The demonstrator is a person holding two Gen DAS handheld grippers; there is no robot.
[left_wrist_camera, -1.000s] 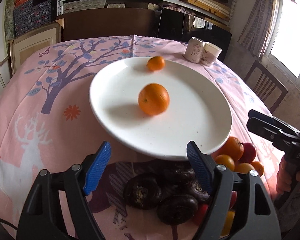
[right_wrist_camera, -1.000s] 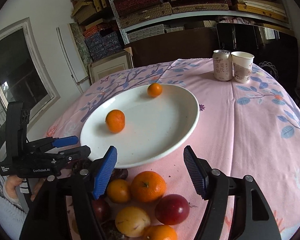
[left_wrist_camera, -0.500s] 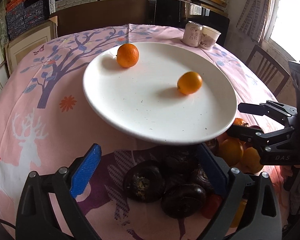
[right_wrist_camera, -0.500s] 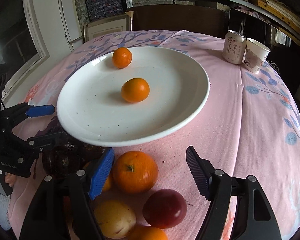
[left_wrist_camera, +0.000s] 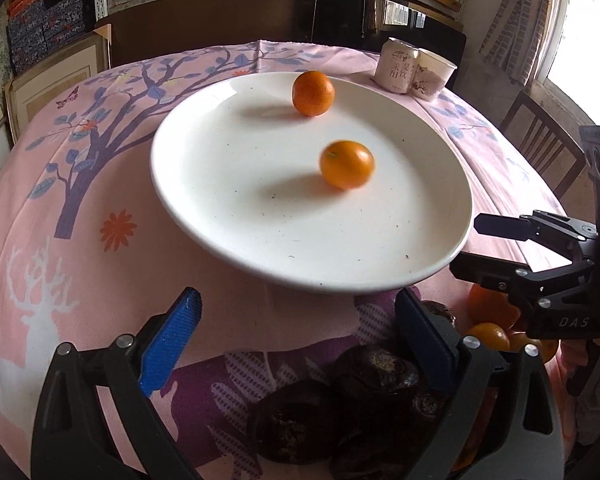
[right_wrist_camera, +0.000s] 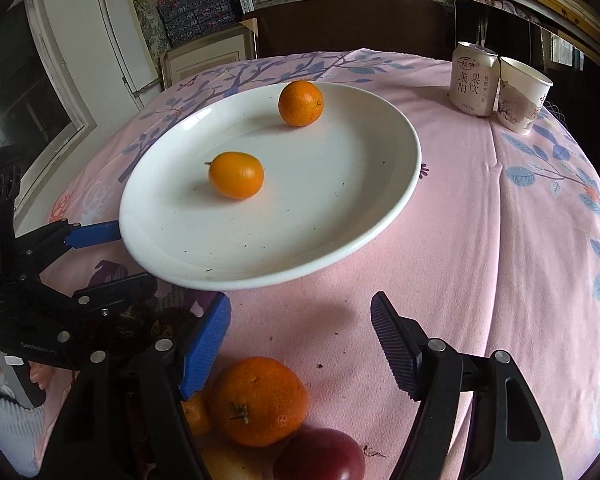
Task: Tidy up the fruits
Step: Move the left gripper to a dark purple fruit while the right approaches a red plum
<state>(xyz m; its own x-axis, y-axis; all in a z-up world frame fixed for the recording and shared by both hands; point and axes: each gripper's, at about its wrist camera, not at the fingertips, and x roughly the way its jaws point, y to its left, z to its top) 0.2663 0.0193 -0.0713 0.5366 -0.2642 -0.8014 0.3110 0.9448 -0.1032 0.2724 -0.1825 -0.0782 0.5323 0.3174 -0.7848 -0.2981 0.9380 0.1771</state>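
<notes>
Two oranges on plate [right_wrist_camera: 396, 184]; my right gripper [right_wrist_camera: 300, 334], fingers spread, next pinches orange [right_wrist_camera: 258, 400] at 6 o'clock.

Orange fruit on white, over a pink patterned cloth

Ahead of the open left gripper [left_wrist_camera: 296, 344], whose pads are blue on black arms, a white plate [left_wrist_camera: 228, 216] carries 2 orange fruits [left_wrist_camera: 347, 164] [left_wrist_camera: 313, 93]. The tablecloth [left_wrist_camera: 80, 240] is pink with a purple-blue tree, an orange flower and white deer. Just beneath that claw lie dark brown-black fruits [left_wrist_camera: 374, 368]. Between the right gripper's [right_wrist_camera: 300, 340] blue and black pads sit an orange tangerine [right_wrist_camera: 258, 400] and a dark red fruit [right_wrist_camera: 320, 456].
</notes>
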